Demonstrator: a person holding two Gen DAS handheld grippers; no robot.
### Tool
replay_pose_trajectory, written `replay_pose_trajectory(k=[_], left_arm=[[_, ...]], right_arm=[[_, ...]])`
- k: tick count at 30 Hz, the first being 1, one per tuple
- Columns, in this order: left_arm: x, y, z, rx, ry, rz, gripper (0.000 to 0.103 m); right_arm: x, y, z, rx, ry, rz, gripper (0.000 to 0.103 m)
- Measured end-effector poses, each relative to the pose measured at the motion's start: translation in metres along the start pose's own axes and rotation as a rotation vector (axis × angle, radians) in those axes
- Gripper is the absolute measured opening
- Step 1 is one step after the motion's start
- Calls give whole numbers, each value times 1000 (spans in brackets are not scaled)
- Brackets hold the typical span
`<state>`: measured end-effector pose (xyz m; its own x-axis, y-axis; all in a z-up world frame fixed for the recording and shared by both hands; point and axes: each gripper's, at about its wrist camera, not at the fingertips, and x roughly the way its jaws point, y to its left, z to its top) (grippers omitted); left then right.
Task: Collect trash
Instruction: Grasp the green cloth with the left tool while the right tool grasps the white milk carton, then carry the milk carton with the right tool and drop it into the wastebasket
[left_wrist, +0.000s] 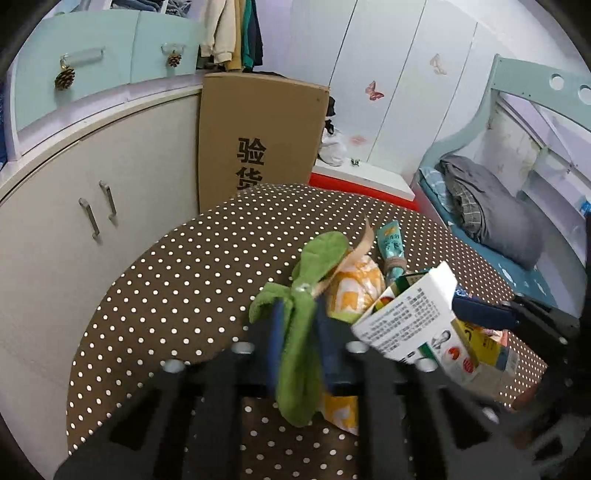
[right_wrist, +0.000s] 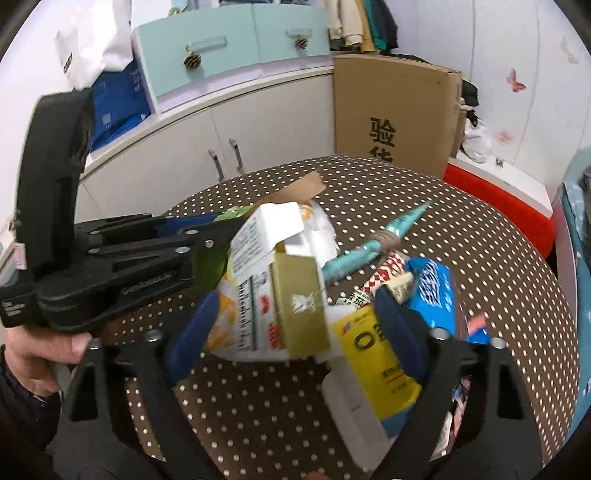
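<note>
Green cloth (left_wrist: 295, 354) is hanging pinched in the left tongs (left_wrist: 300, 347), whose two blue pads are standing nearly together with the limp strip running down between them. Beyond it the rest of the rubbish is lying in a loose heap on the dotted bench (left_wrist: 166, 295): a yellow and white wrapper (left_wrist: 356, 291), a teal tube (left_wrist: 391, 251), and a white printed carton (left_wrist: 410, 317) tipped on its side.

From the other side, the right tongs (right_wrist: 295, 328) are standing about half open around that same white carton (right_wrist: 266, 284), with a gold box (right_wrist: 303, 299) and a yellow packet (right_wrist: 376, 354) crowding in between the pads as well. Whether the pads are pressing on the cardboard yet I cannot tell; the picture is smeared there. A blue packet (right_wrist: 432, 291) is lying just beside the right-hand pad.

Gathering looks to be barely begun: both tongs are taking their first pieces and most of the heap is untouched. Next, I judge, the right tongs need to firm up on the carton without dragging its neighbours askew, and then both loads need lifting clear; no bin is showing in either view.
</note>
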<state>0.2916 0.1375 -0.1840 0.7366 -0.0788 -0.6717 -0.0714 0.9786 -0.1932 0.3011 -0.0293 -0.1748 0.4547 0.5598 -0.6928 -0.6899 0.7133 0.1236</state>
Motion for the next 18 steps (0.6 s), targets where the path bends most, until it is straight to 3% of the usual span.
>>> replay_pose_trajectory(k=[1, 8, 18], left_arm=[[-2, 1, -1, 0, -3, -3, 10], [-26, 7, -12, 17, -36, 17, 8], [-84, -3, -44, 42, -92, 79, 8]], right_arm=[[1, -1, 1, 11, 1, 14, 48], [-22, 8, -10, 20, -50, 56, 47], [-85, 15, -35, 80, -146, 107, 46]])
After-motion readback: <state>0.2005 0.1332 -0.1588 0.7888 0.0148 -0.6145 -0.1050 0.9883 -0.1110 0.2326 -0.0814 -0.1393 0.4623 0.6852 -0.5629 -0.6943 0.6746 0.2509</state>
